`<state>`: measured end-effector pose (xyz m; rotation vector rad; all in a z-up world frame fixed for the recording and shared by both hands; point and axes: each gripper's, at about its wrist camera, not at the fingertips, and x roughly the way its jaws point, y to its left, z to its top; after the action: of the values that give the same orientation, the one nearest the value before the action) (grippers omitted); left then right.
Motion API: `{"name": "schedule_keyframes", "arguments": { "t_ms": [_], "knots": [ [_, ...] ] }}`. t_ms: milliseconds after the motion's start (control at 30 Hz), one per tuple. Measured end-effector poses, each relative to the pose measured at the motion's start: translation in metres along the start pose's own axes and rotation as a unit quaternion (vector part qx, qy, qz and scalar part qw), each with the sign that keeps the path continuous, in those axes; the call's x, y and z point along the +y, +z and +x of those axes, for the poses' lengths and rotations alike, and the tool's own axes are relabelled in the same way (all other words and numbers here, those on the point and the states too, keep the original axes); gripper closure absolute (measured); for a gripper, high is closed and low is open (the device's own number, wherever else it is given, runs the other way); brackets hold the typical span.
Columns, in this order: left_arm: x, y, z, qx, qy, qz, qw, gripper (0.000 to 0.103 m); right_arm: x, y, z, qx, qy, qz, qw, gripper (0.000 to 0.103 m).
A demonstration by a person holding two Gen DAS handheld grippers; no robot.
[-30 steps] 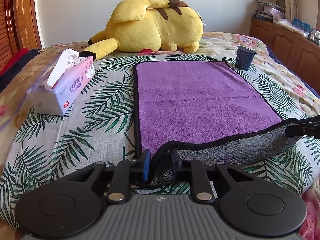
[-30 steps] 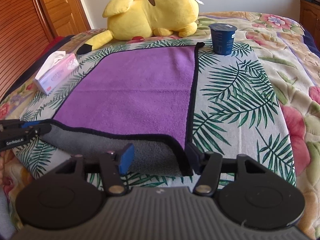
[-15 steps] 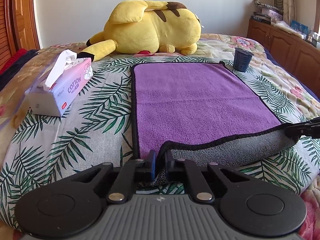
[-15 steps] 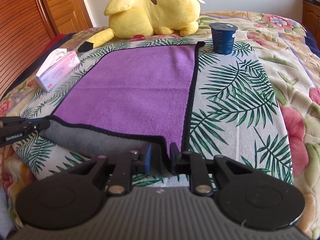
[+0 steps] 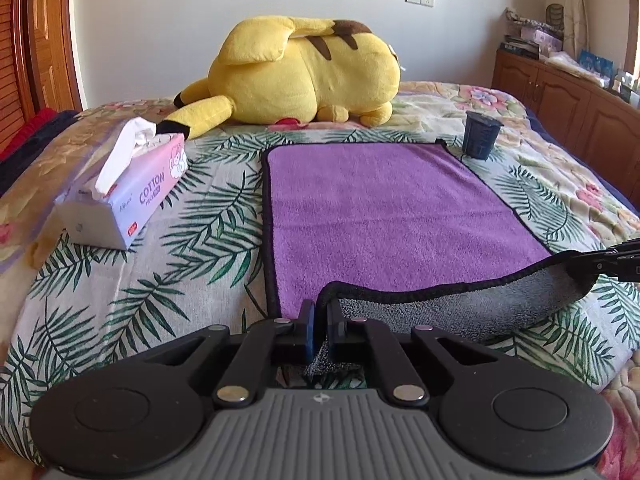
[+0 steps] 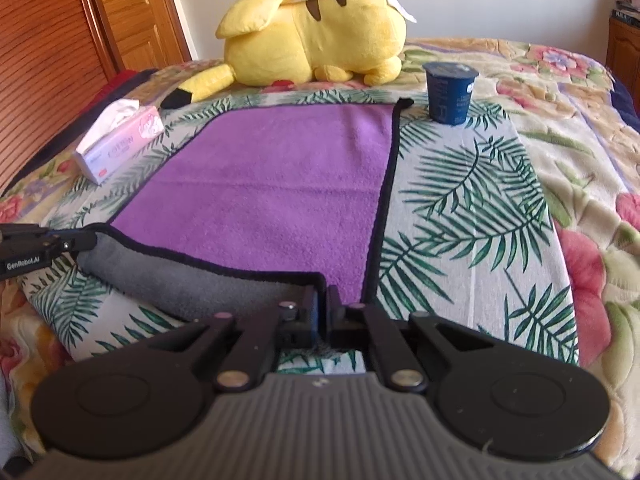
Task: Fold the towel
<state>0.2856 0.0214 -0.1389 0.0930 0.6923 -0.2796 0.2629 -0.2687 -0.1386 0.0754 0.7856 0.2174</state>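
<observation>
A purple towel (image 5: 384,216) with a black hem and grey underside lies flat on the bed; it also shows in the right wrist view (image 6: 276,184). My left gripper (image 5: 320,326) is shut on its near left corner. My right gripper (image 6: 322,306) is shut on its near right corner. The near edge is lifted off the bed between them and curls up, showing the grey underside (image 5: 460,308). The right gripper's tip shows at the right edge of the left wrist view (image 5: 600,266); the left gripper's tip shows at the left edge of the right wrist view (image 6: 44,246).
A big yellow plush toy (image 5: 304,76) lies beyond the towel's far edge. A pink tissue pack (image 5: 124,192) sits left of the towel. A dark blue cup (image 5: 482,134) stands at the far right corner. Wooden cabinets (image 5: 568,100) line the right wall.
Both grippers have closed on the near corners of the towel, the right one from wide open. The near edge has risen a little off the bed.
</observation>
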Motion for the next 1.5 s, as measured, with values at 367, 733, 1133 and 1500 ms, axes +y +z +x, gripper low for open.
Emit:
{"name": "schedule_keyframes", "arguments": {
  "t_ms": [367,733,1133,1500],
  "knots": [
    [-0.001,0.009,-0.006,-0.019,0.001,0.000,0.9998,0.103,-0.002,0.009,-0.005,-0.039,0.001,-0.004,0.999,0.099],
    [-0.005,0.023,-0.004,-0.033,0.001,0.012,0.9994,0.103,0.003,0.021,-0.008,-0.066,0.001,-0.015,0.998,0.099],
    [-0.002,0.038,0.002,-0.046,0.005,0.007,0.9989,0.103,0.010,0.038,-0.006,-0.098,-0.001,-0.035,0.995,0.099],
    [-0.002,0.056,0.008,-0.054,0.004,-0.003,0.9985,0.103,0.016,0.051,-0.004,-0.113,-0.003,-0.057,0.992,0.099]
  ]
}}
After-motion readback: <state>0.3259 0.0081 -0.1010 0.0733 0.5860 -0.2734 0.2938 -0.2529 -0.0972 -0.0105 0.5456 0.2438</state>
